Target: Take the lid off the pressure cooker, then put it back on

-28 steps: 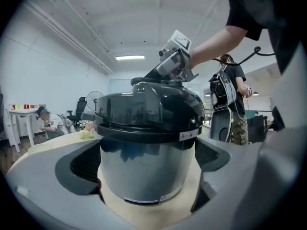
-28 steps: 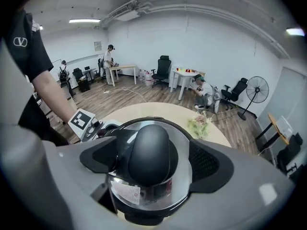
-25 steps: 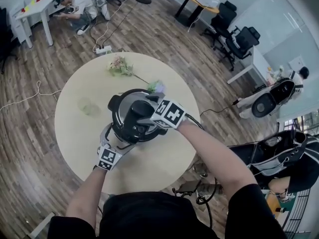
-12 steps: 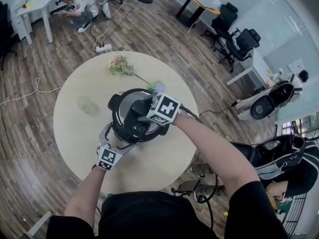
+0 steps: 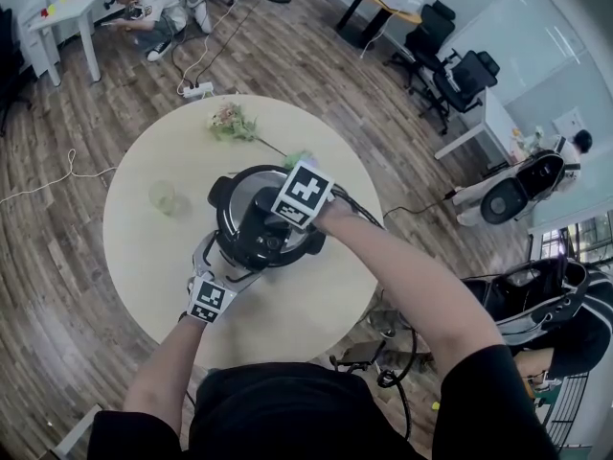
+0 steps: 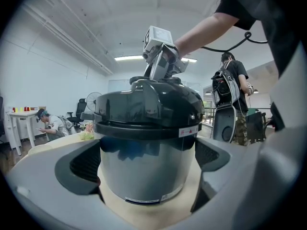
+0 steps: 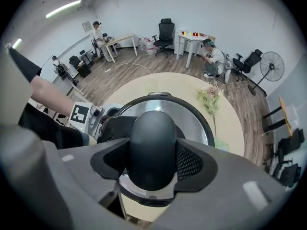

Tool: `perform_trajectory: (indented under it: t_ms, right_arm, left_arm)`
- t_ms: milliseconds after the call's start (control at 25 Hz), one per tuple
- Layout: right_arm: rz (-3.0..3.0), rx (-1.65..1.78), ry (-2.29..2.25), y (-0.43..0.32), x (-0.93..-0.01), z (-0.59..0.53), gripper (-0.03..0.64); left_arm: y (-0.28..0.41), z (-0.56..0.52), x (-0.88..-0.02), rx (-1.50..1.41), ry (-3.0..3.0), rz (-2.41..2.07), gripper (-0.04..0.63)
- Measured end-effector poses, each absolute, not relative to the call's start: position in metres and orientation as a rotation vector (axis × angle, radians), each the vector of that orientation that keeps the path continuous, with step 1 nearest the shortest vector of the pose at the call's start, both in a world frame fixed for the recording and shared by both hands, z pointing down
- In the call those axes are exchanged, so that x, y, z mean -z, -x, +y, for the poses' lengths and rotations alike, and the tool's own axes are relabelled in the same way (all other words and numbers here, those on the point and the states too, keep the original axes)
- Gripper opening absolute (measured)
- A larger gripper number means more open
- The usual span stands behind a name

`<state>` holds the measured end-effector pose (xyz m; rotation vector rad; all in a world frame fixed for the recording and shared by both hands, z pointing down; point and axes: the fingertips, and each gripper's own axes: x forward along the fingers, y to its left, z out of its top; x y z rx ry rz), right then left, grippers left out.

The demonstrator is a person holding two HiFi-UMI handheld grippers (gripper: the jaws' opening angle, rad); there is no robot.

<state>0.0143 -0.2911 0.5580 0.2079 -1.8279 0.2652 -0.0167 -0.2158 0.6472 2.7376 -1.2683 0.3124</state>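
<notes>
1. The cooker stands near the middle of the round bench, upright, its steel body on the benchtop.
2. The lid sits on the cooker, level and seated all round its rim. A small white label shows on the rim's front.
3. The black, rounded handle runs across the top of the lid, over the cooker's centre.
4. The right gripper comes down steeply on the cooker from above. Its fingers are closing on the handle, which fills the gap between them, and both pads meet the handle's sides.
5. In the head view the right gripper covers the cooker's top, its marker cube uppermost.
6. The left gripper lies nearly level at the cooker's near side, low by the base. Its fingers stand wide, one on each flank of the steel body, and the pads look pressed against it, so they grasp the cooker itself.
7. From above, the left gripper reaches in at the cooker's lower left edge.
8. A spray of flowers lies on the bench on the far side of the cooker, its stem pointing towards the cooker.
9. A clear glass stands to the left of the cooker, well apart from it.
</notes>
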Motion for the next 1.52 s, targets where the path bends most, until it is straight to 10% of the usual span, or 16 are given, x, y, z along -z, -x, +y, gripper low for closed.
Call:
perform_trajectory:
  t_ms: [1520]
  right_arm:
    - [-1.576,-0.731,-0.719,-0.019,-0.564,-0.305,0.287]
  left_arm:
    - [0.016,-0.215,-0.647,-0.341,-2.723,-1.258,0.591]
